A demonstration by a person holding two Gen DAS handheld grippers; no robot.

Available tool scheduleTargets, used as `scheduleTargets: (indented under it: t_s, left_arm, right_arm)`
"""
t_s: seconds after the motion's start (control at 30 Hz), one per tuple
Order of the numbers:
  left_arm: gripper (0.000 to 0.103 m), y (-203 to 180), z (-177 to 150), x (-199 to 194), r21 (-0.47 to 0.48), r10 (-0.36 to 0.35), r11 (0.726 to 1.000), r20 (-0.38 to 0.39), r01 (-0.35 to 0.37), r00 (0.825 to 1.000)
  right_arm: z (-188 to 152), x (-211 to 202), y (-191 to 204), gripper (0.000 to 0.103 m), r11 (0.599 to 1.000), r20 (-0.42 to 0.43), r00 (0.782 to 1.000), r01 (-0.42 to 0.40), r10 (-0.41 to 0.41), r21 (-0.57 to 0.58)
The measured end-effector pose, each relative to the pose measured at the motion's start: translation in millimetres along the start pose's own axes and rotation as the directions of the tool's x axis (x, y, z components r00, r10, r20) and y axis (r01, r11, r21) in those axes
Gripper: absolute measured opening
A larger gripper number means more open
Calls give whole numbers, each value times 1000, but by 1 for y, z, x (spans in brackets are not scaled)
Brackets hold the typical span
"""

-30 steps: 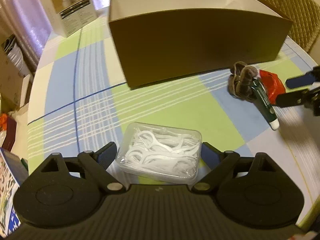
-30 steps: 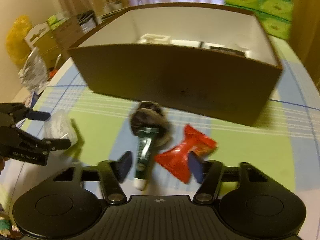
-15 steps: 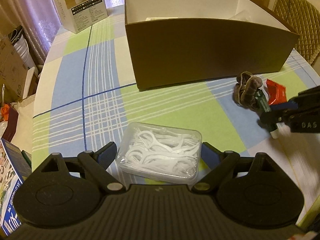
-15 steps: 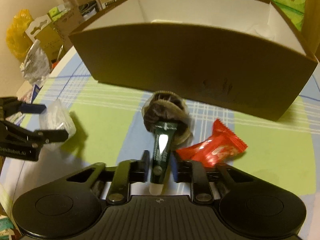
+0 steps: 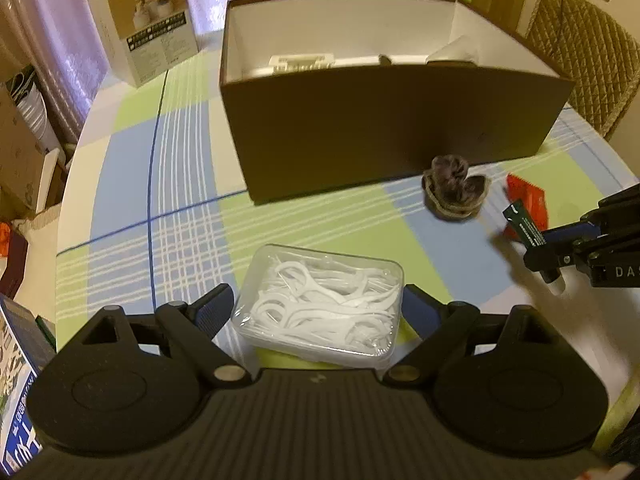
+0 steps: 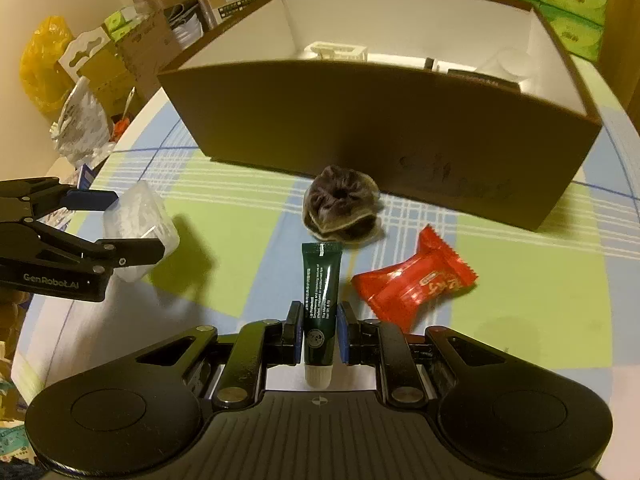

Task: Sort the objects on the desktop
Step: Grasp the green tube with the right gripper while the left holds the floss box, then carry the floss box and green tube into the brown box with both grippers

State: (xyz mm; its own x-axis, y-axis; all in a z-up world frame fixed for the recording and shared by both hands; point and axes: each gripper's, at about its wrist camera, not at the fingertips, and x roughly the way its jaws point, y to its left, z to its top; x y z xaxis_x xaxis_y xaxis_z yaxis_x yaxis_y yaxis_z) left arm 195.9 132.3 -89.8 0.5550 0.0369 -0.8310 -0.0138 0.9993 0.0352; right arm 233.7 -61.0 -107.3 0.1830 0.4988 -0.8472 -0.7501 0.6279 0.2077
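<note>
While the right gripper [image 6: 319, 340] is clenching the dark green tube [image 6: 320, 300] just above its white cap, the crimped end is pointing toward the brown box [image 6: 380, 132], which looks like the place these things are meant to go. That grip near the cap is probably keeping the soft body from folding. The left gripper [image 5: 318, 312] is standing with its jaws wide on either side of the clear case of floss picks [image 5: 320, 312]; whether the pads are touching the case I cannot tell, so I am judging it as lined up but not yet squeezing. Both a dark scrunchie [image 6: 340, 208] and a red candy wrapper [image 6: 416, 280] are lying on the checked tablecloth [image 5: 180, 184] beside the box wall, waiting. "Lip Protectant" is showing on the tube, "GenRobot.AI" on the left tool's side.
</note>
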Motion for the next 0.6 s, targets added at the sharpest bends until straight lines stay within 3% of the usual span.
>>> scheduleTargets:
  t_s: [0.6]
  left_arm:
    - [88, -19, 40, -46, 30, -45, 999, 158, 41, 986]
  right_arm:
    - [25, -46, -3, 14, 1000, 102, 995, -16, 15, 5]
